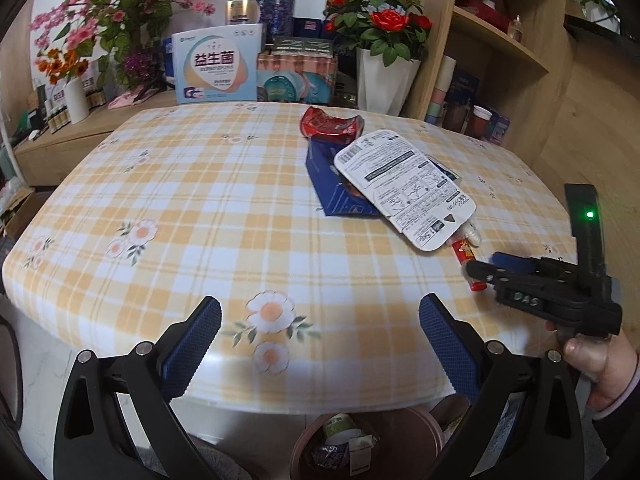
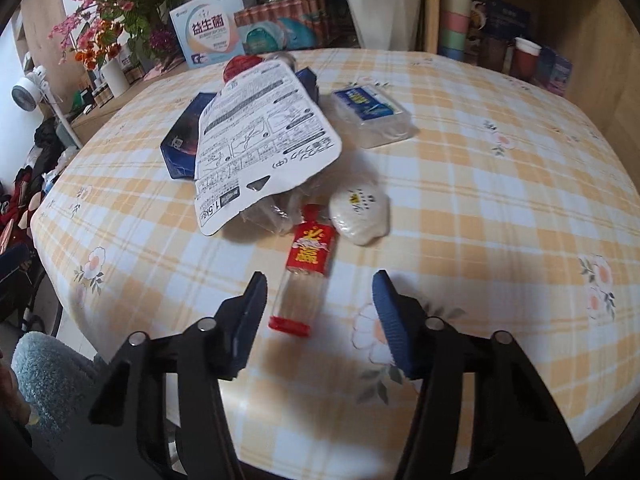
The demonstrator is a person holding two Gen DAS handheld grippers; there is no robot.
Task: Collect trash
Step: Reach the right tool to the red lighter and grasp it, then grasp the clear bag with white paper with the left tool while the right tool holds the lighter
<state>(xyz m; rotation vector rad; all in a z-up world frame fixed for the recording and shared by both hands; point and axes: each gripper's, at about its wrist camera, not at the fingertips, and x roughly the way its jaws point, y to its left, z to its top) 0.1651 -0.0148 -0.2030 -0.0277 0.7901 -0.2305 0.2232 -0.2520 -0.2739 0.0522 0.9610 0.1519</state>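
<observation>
Right gripper jaws apart, straddling red-capped tube, untouched

Your left camera sits back at the counter edge, tilted down, facing the shelf wall. Your right one hangs closer over the trash – both share the white card and red-capped tube.

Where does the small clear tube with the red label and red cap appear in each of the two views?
Left wrist view: the tube lies at the right, partly hidden behind the right tongs.
Right wrist view: the tube lies in the lower centre, between the open fingers.
Shared landmark: the white printed card, just beyond it.
</observation>
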